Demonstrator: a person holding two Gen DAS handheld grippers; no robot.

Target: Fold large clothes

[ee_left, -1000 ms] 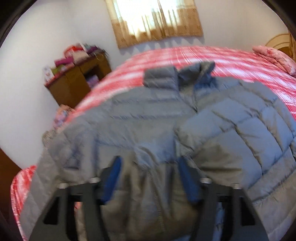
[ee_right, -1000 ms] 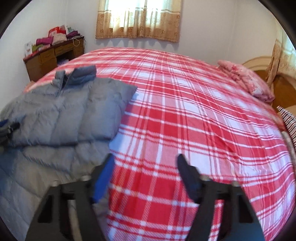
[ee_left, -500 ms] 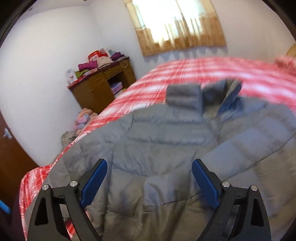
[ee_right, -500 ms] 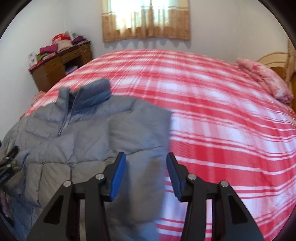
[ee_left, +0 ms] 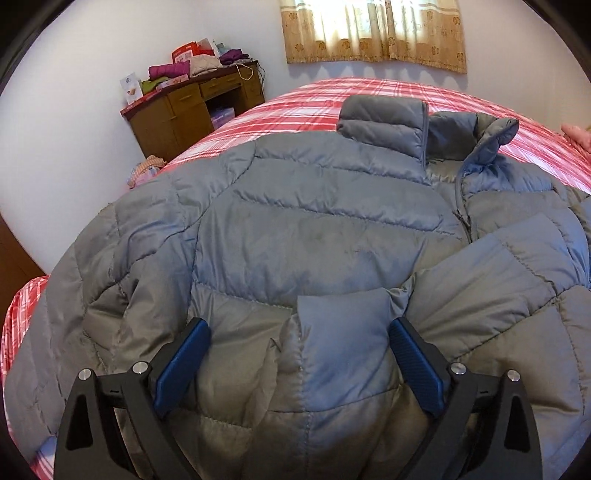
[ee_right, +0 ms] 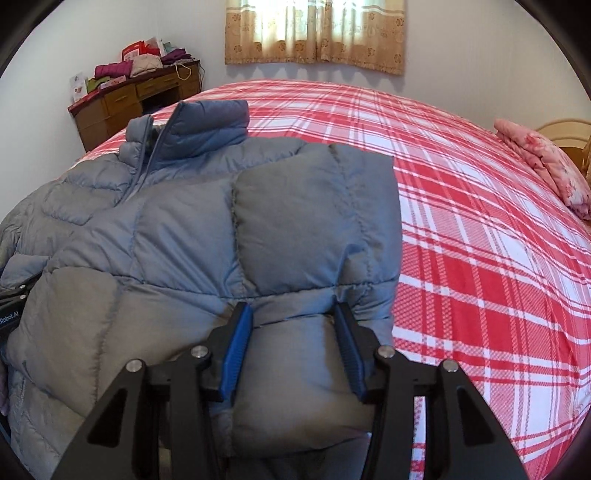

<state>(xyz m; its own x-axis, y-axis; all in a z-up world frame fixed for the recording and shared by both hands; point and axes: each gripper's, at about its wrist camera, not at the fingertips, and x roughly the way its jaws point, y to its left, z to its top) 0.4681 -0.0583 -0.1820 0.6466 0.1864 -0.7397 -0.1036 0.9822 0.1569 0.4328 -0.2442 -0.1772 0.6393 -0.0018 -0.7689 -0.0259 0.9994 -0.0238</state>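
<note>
Here jacket (ee_right: 229, 236) bulges between right gripper (ee_right: 293, 347) jaws.

Soft daylight enters through the tan patterned curtain (ee_left: 373, 31) on the far white wall, its centre blown out. Both views are sharp, evenly bright, with faint shadows. Fisheye distortion bulges the red-and-white plaid bed cover (ee_right: 461, 206); the corners are vignetted black.
</note>
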